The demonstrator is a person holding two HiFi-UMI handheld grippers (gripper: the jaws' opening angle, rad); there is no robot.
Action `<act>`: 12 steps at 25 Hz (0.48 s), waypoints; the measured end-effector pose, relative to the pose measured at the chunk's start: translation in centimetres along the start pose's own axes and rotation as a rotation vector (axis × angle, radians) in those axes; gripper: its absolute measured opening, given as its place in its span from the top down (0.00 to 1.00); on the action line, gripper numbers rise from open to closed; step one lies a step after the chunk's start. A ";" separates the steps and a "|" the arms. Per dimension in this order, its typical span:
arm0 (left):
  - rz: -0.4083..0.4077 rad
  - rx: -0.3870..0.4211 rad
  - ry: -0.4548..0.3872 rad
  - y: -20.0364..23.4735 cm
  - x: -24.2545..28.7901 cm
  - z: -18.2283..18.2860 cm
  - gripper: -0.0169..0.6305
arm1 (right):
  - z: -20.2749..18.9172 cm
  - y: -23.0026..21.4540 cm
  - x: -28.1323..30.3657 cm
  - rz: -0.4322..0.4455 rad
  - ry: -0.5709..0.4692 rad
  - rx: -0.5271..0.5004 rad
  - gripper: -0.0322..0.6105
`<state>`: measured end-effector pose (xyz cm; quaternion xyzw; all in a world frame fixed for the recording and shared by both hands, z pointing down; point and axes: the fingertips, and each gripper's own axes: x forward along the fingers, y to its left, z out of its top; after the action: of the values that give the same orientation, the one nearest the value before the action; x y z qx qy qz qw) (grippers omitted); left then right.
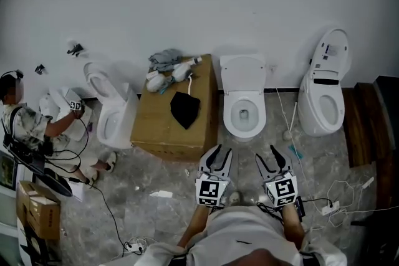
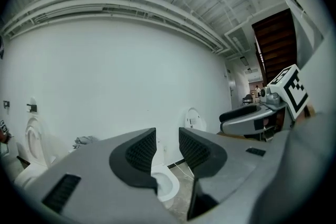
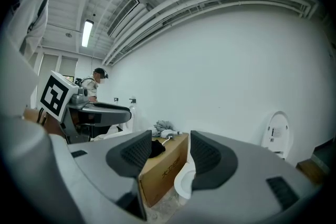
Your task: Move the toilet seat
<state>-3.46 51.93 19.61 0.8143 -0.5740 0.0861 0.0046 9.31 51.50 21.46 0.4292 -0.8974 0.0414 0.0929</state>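
A white toilet point(image 1: 244, 110) stands against the wall straight ahead, its lid point(image 1: 243, 71) raised and the bowl uncovered. My left gripper point(image 1: 221, 156) and right gripper point(image 1: 272, 159) are held side by side in front of it, short of the bowl, touching nothing. In the left gripper view the jaws of the left gripper point(image 2: 167, 144) stand a little apart with the toilet point(image 2: 168, 185) showing through the gap. The right gripper point(image 3: 170, 152) also has a gap between its jaws, empty, with the bowl's rim point(image 3: 184, 181) beyond.
A cardboard box point(image 1: 177, 118) with a black cloth and rags on top stands left of the toilet. Further toilets stand at the left point(image 1: 111, 115) and right point(image 1: 324, 93). A person point(image 1: 28, 124) sits at the far left. Cables point(image 1: 336, 199) lie on the floor; dark wooden furniture point(image 1: 374, 128) is at the right.
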 end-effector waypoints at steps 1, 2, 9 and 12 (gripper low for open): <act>0.008 -0.001 -0.005 0.7 0.2 0.0 0.75 | 0.1 0.1 0.6 -0.001 0.001 -0.002 0.58; 0.014 -0.003 -0.012 1.3 0.4 0.0 0.77 | 0.2 0.2 1.0 -0.003 0.001 -0.003 0.58; -0.006 -0.016 -0.027 4.0 2.3 -0.5 0.81 | 0.6 0.0 3.9 -0.024 -0.002 -0.011 0.58; -0.027 -0.026 -0.030 4.5 3.1 -0.8 0.81 | 0.4 -0.3 4.9 -0.032 0.003 -0.010 0.58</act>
<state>-6.74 47.62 20.42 0.8230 -0.5640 0.0664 0.0078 6.50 47.54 22.03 0.4431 -0.8905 0.0358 0.0970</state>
